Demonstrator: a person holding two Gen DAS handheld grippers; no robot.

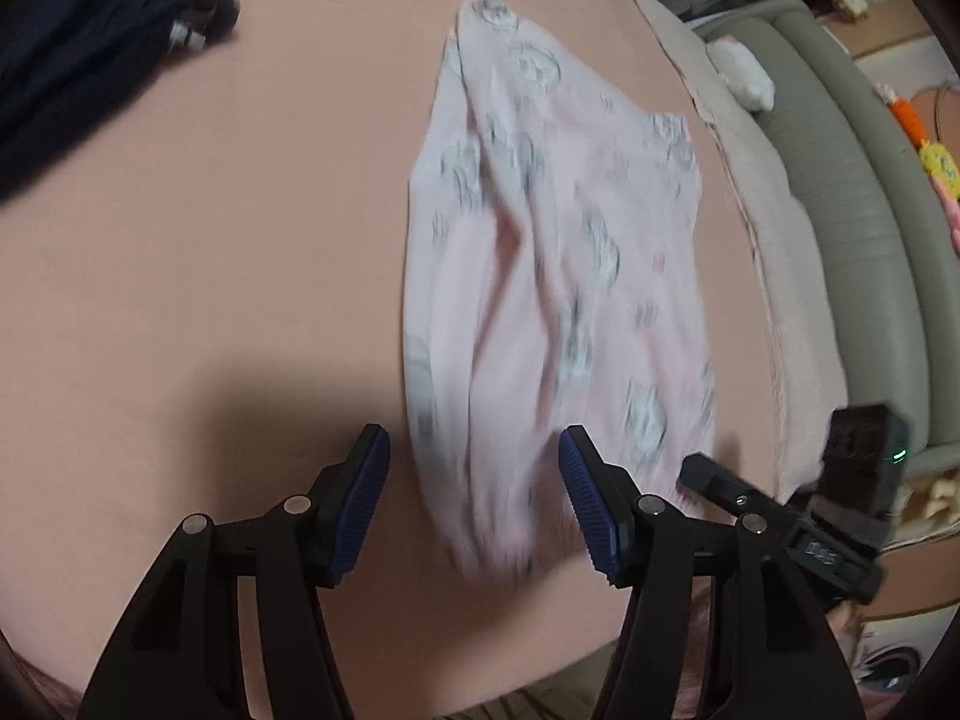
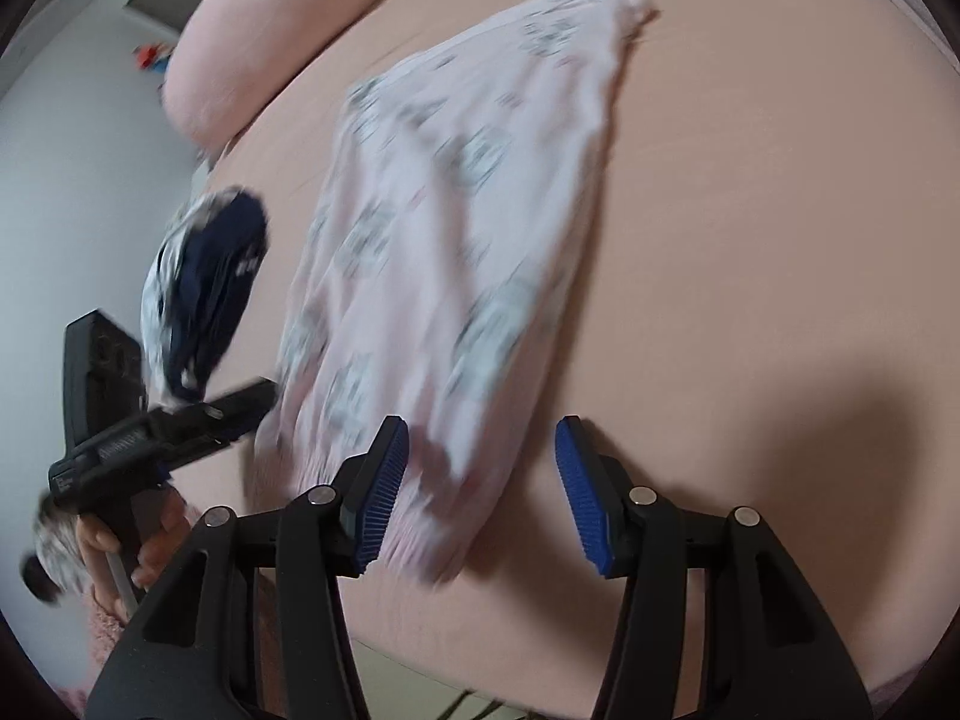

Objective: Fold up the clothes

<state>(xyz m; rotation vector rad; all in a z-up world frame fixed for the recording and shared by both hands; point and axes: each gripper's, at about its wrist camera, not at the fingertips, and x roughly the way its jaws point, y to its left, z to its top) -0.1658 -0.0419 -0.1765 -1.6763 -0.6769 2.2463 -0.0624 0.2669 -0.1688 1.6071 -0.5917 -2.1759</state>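
The pink printed garment [image 1: 558, 252] lay flat on the bed [image 1: 210, 240], already doubled into a long narrow shape, with its gathered hem at the end nearest to the person. The left tool [image 1: 474, 504] hung above that near end with its blue pads [image 1: 363, 507] standing well apart and nothing pressed between them; the cloth only showed in the gap below. The right tool [image 2: 480, 495] was at the other side of the same end, also open and empty, one pad over the hem and the other over bare sheet beside the garment. Far from the garment's left edge lay a dark navy garment [image 1: 78, 60]. In my judgement the risk from here was in the next grasp: the fold was loose and wrinkled, so a pad could catch only the upper layer, and then lifting would pull the layers apart and undo the fold. Also, if the two tools closed at unequal places along the hem, the next fold would come out crooked. The pictures were blurred, so the exact edge was hard to see.
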